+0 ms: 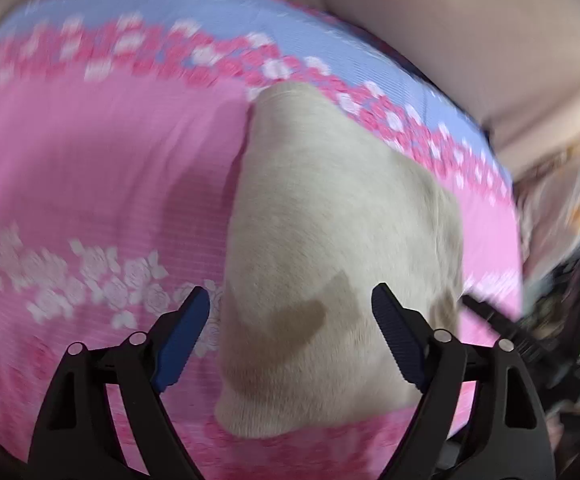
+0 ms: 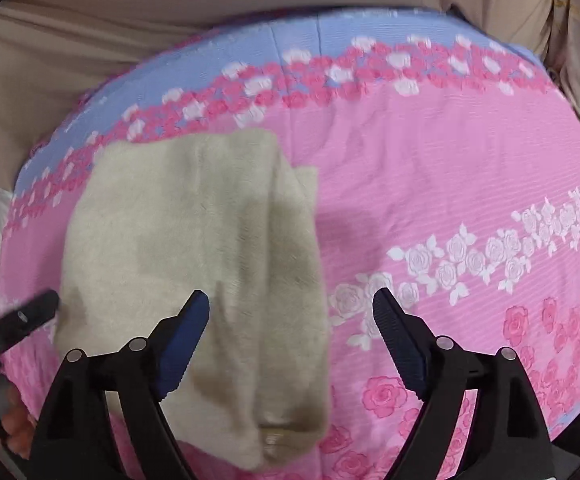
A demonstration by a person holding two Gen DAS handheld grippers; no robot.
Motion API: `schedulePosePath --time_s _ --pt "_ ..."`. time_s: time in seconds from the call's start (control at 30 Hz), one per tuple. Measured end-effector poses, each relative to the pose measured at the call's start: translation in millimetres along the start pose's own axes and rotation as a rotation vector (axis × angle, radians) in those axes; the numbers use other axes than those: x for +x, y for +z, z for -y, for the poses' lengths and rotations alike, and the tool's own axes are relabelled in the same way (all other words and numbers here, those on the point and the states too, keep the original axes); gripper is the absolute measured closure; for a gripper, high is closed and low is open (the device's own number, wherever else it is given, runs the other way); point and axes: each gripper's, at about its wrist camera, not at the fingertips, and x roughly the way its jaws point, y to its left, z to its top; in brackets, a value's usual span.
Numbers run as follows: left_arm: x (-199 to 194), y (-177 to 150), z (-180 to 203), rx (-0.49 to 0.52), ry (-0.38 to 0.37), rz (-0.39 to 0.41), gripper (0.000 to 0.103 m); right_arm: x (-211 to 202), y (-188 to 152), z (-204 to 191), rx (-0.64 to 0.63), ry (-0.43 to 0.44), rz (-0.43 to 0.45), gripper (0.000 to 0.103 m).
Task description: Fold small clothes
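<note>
Cream fleece garment [image 2: 193, 240] lies on the pink rose-print bedspread [image 2: 450, 184], already doubled over lengthwise, a folded layer on its right side with a loose edge. It sits toward the blue floral border [image 2: 330, 40] at the far side of the bed.

Left gripper [image 1: 290, 332] hovers over the garment's near end, jaws spread wide, nothing between them. Right gripper [image 2: 290, 332] also spread and empty, its left finger over the garment's right edge, its right finger over bare bedspread. The left tool's tip pokes in at the garment's left edge in the right wrist view.

Risks, as judgement:
- Fleece looks thick and slippery; a pinch may catch only the top layer, and the fold opens when lifted.
- Jaws closing too deep could grab the bedspread with the cloth and drag both.
- The left wrist view is motion-blurred; a fast approach may nudge the garment and skew the stacked edges.
- Uneven grips between the two tools would give a crooked next fold.
</note>
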Motion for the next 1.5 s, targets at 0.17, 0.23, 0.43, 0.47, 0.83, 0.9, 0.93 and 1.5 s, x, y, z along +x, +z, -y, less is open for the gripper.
schedulePosePath --time_s 0.17,0.23,0.43,0.47,0.83,0.9,0.93,1.5 --pt "44.5 6.7 -29.4 -0.133 -0.093 -0.137 0.017 42.4 -6.1 15.5 0.105 0.238 -0.129 0.021" --pt "55.1 4.0 -37.9 -0.189 -0.153 -0.155 0.015 53.0 -7.0 15.9 0.137 0.319 -0.16 0.021" --pt "62.6 0.4 -23.9 -0.16 -0.138 -0.133 0.007 60.1 -1.7 9.9 0.156 0.368 -0.132 0.021" --pt "63.8 0.0 -19.5 -0.151 -0.15 -0.14 0.013 59.8 -0.9 7.2 0.152 0.372 -0.132 0.029" --pt "30.1 -0.5 52.9 0.103 0.008 -0.122 0.054 8.5 1.7 -2.1 0.14 0.306 -0.033 0.068" --pt "18.2 -1.2 64.9 0.139 0.011 -0.11 0.054 -10.0 -0.5 -2.6 0.124 0.282 -0.004 0.069" --pt "14.1 -1.9 68.5 0.155 0.011 -0.105 0.054 -18.2 -1.0 -3.4 0.116 0.268 0.008 0.069" --pt "54.2 -28.1 73.9 0.186 0.112 -0.174 0.041 26.7 -29.3 37.8 0.19 0.235 -0.092 0.04"
